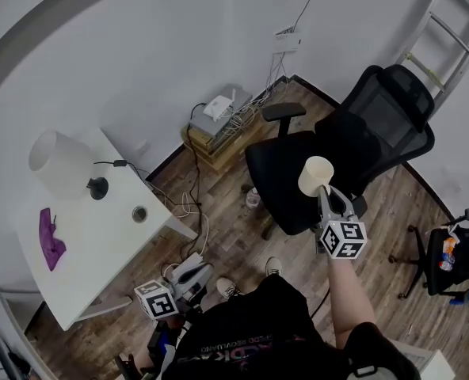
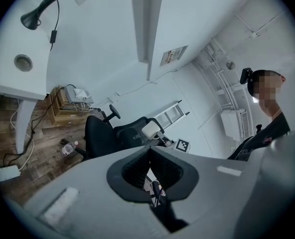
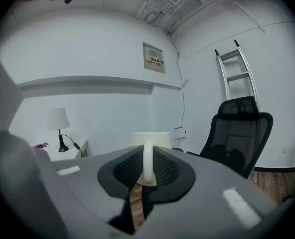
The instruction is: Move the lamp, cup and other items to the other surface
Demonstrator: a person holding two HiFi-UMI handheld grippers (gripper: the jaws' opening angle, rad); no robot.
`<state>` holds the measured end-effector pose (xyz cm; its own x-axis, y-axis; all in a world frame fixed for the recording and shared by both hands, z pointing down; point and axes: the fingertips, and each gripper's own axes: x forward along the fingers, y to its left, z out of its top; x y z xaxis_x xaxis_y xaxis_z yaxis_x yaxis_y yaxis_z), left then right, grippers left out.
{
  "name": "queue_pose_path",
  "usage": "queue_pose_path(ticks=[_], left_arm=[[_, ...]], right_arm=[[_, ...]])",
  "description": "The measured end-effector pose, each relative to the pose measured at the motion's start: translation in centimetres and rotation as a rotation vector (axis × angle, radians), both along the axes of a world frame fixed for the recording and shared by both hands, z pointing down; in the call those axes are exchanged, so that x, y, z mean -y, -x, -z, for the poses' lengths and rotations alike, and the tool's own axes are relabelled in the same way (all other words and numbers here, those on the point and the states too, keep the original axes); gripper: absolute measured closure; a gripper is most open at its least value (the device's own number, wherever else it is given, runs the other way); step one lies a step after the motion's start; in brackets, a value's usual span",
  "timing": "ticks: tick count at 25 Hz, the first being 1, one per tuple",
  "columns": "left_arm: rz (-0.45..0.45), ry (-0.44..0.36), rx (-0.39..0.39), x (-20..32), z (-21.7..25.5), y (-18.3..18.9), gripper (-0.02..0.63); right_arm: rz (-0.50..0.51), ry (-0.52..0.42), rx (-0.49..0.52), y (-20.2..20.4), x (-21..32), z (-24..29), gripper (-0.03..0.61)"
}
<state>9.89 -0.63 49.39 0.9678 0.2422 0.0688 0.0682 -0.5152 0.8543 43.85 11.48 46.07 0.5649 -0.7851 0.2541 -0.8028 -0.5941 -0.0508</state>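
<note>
We hold the cup [image 1: 315, 175] in our right gripper [image 1: 323, 187]. The cup is pale and creamy. It sits right at the tip of the gripper, up in the air over the seat of the black chair [image 1: 286, 169]. In the right gripper view the cup's handle [image 3: 147, 161] stands straight up between the two jaws. The jaws are nearly together, with only the thin handle between them, and they press on it from both sides. The round body of the cup pokes out just past the jaws, with its open top facing up.

The cup is well apart from the white table [image 1: 100, 236], which is over on the left in the head view. On that table we see the lamp [image 1: 56, 161] with its white shade and black foot. A purple cloth [image 1: 50, 240] lies near the table's front edge. The lamp's black cord [image 1: 120, 163] runs off the back of the table.

Our left gripper [image 1: 191, 275] is low down, close to our body and just beside the corner of the table. In the left gripper view its jaws are together and nothing is between them. That view looks across the room at the chair, with the cup and the right gripper small and far off in front of it
</note>
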Motion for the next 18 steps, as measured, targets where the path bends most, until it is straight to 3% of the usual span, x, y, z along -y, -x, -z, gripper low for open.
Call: queue_pose_path(ticks=[9,18], left_arm=[[0.042,0.029,0.05,0.6,-1.9,-2.2,0.615],[0.081,0.045,0.117,-0.7,-3.0,-9.6,0.615]], right_arm=[[-0.045,0.057,0.053,-5.2,0.6,-4.7,0.532],[0.031,0.224,0.087,-13.4,2.9,-14.1,0.532]])
